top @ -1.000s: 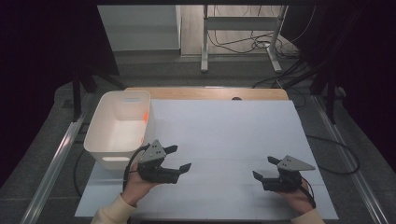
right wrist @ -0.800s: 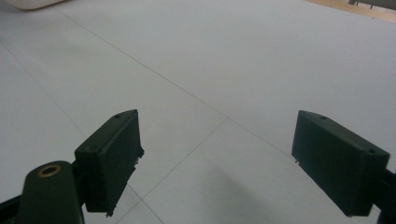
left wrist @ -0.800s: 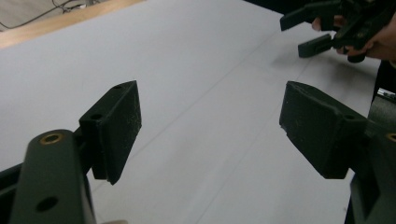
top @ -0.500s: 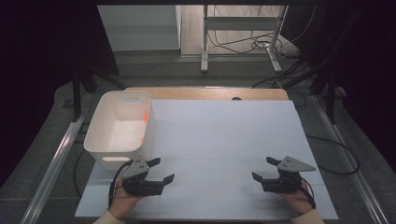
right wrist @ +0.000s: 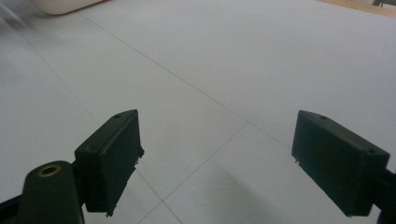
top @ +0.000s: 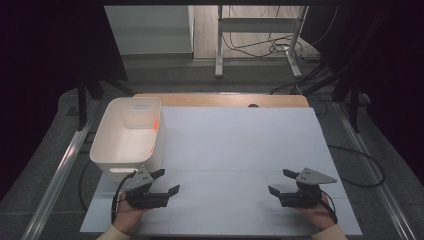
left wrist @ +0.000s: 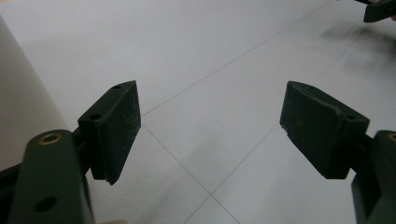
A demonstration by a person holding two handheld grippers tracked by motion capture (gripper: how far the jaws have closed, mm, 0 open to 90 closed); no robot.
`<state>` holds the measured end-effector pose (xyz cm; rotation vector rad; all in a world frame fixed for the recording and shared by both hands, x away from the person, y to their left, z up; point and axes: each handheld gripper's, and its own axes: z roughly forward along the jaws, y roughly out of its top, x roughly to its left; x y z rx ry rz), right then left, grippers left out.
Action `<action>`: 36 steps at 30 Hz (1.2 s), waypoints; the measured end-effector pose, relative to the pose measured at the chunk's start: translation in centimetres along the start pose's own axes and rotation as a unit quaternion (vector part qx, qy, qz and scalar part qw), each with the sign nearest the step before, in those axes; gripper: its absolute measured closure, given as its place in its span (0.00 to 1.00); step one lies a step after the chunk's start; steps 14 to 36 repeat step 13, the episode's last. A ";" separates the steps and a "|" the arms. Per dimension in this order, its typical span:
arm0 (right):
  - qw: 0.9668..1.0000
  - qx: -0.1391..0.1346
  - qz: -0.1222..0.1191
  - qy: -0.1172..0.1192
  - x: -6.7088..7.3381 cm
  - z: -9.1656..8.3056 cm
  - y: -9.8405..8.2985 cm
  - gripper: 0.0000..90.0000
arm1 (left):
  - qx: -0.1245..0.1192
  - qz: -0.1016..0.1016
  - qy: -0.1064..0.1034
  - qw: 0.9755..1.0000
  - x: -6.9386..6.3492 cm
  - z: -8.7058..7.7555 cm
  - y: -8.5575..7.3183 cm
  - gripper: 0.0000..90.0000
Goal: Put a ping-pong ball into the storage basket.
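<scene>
My left gripper (top: pixel 167 181) rests low over the white table cover (top: pixel 240 145), just in front of the near corner of a white plastic bin (top: pixel 102 145). Its jaws stand open with nothing between them, as the left gripper view (left wrist: pixel 210 100) confirms; the bin's wall (left wrist: pixel 18 93) is at that view's left edge. My right gripper (top: pixel 278 181) sits at the near right of the cover, also open and empty (right wrist: pixel 217 119). The two grippers point toward each other. The bin looks empty, with an orange glow (top: pixel 156 125) on its inner wall.
A strip of wooden tabletop (top: pixel 220 100) shows beyond the cover's far edge. Metal rails (top: pixel 55 175) run along both sides of the table. Table legs and cables (top: pixel 250 45) lie on the floor behind. The other gripper (left wrist: pixel 378 9) shows in the left gripper view's top right.
My left hand has drawn back toward the near edge and sunk lower, a little to the left, away from the bin. The right hand has stayed put.
</scene>
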<state>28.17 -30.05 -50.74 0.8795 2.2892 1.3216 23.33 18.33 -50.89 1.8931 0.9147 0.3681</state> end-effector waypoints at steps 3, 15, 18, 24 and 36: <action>1.000 0.001 0.001 0.005 0.1 0.0 0.0 0.18 | 0.001 0.000 0.000 1.000 0.0 0.0 0.1 0.24; 1.000 0.001 -0.002 0.006 0.1 0.0 0.0 0.18 | -0.001 0.001 0.001 1.000 -0.1 0.1 0.1 0.24; 1.000 0.001 -0.002 0.006 0.1 0.0 0.0 0.18 | -0.001 0.001 0.001 1.000 -0.1 0.1 0.1 0.24; 1.000 0.001 -0.002 0.006 0.1 0.0 0.0 0.18 | -0.001 0.001 0.001 1.000 -0.1 0.1 0.1 0.24; 1.000 0.001 -0.002 0.006 0.1 0.0 0.0 0.18 | -0.001 0.001 0.001 1.000 -0.1 0.1 0.1 0.24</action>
